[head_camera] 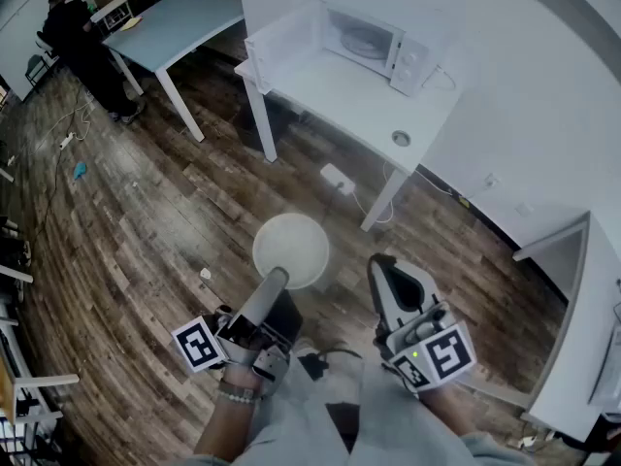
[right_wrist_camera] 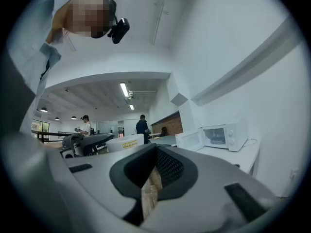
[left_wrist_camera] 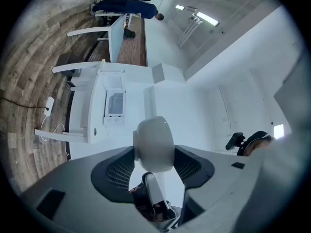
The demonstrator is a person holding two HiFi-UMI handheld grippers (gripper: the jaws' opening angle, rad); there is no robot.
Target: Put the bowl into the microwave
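Left gripper [head_camera: 275, 282] pinching one bowl [head_camera: 291, 246]; right gripper [head_camera: 389, 266] pressed together, empty. One microwave [head_camera: 374, 42], door open, on white table [head_camera: 359, 105].

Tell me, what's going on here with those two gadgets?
A person holds a gripper in each hand. The left gripper clamps a white bowl by its rim and carries it in the air above the floor. The right gripper is shut and empty. Ahead, the microwave stands on a white table with its door open. The bowl is not in it yet.
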